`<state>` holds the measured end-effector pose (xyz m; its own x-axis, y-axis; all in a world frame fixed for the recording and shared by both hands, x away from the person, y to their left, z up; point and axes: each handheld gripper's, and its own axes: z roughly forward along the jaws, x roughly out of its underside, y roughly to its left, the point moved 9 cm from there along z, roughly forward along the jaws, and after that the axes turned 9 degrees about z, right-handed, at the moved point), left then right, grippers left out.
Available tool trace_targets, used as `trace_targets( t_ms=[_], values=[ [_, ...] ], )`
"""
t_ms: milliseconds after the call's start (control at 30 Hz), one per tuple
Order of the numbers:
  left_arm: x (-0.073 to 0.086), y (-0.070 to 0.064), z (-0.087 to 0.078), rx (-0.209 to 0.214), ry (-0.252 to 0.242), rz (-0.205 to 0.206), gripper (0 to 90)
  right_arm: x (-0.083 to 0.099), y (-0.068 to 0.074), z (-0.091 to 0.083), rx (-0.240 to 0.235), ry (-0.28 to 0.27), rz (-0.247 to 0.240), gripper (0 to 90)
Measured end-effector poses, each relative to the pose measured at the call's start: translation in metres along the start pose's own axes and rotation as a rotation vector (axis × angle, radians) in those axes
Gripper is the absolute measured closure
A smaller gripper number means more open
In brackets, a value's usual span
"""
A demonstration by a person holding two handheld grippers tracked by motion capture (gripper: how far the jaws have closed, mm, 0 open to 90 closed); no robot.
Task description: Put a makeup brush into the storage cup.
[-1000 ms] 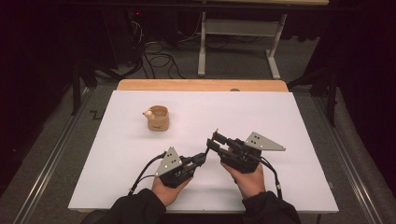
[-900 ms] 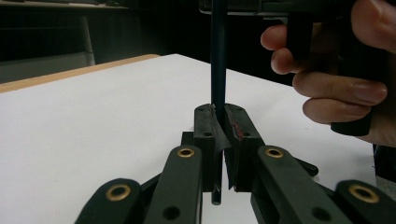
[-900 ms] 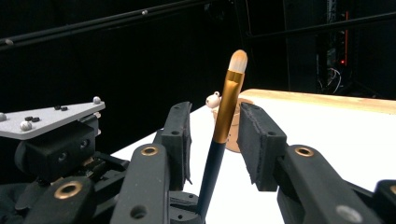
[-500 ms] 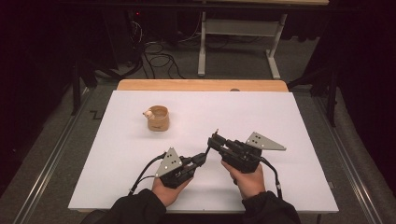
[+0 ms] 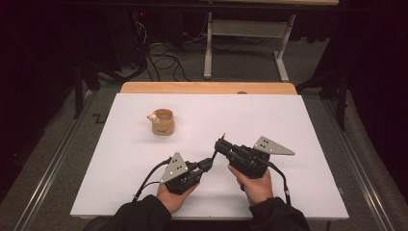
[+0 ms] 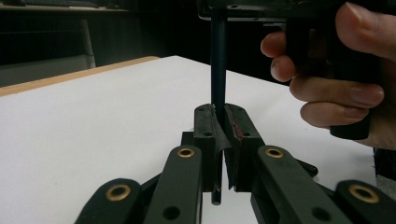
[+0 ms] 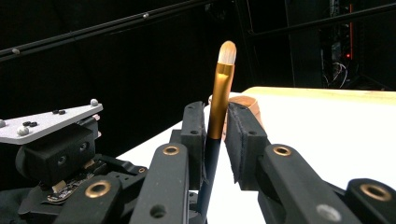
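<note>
1. A slim make-up brush (image 7: 219,109) — dark handle, gold ferrule, pale bristle tip — is held between the two claws above the near middle of the white desk (image 5: 298,120).
2. The dark handle (image 6: 217,70) is seen pinched by the left claw (image 6: 219,114), whose jaws are drawn narrow onto it.
3. The right claw (image 7: 215,122) stands around the ferrule with a gap visible at one pad; whether it is gripped there cannot be told.
4. A slip is judged possible — the handle is thin and smooth, and twisting between two holds could tilt or drop it.
5. The bristle tip is shown in the right gripper view; in the high view the brush is a mere sliver, yet a small wooden cup (image 5: 162,121) is placed there, well apart, towards the far left.
</note>
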<state>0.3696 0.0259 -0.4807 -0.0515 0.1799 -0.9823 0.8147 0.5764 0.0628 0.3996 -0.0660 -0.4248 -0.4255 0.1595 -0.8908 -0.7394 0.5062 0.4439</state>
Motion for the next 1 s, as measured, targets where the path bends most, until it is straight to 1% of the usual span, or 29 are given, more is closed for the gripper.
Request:
trace_targets(
  t_ms=[300, 833, 867, 1000],
  values=[
    [0.0011, -0.0008, 0.001, 0.001, 0.005, -0.001, 84.2, 0.0008, 0.0012, 0.0004, -0.011, 0.006, 0.008, 83.4],
    [0.0012, -0.0007, 0.0013, 0.01, 0.014, 0.001, 83.6, 0.0018, 0.0038, 0.0006, -0.02, 0.012, -0.007, 84.7],
    [0.001, -0.0004, 0.0012, 0.01, 0.016, 0.003, 83.3, 0.0017, 0.0038, 0.0006, -0.02, 0.012, -0.009, 84.7],
    [0.0005, 0.0007, 0.0012, 0.016, 0.02, -0.006, 76.9, 0.0015, 0.0041, 0.0005, -0.018, 0.01, -0.013, 84.7]
  ],
)
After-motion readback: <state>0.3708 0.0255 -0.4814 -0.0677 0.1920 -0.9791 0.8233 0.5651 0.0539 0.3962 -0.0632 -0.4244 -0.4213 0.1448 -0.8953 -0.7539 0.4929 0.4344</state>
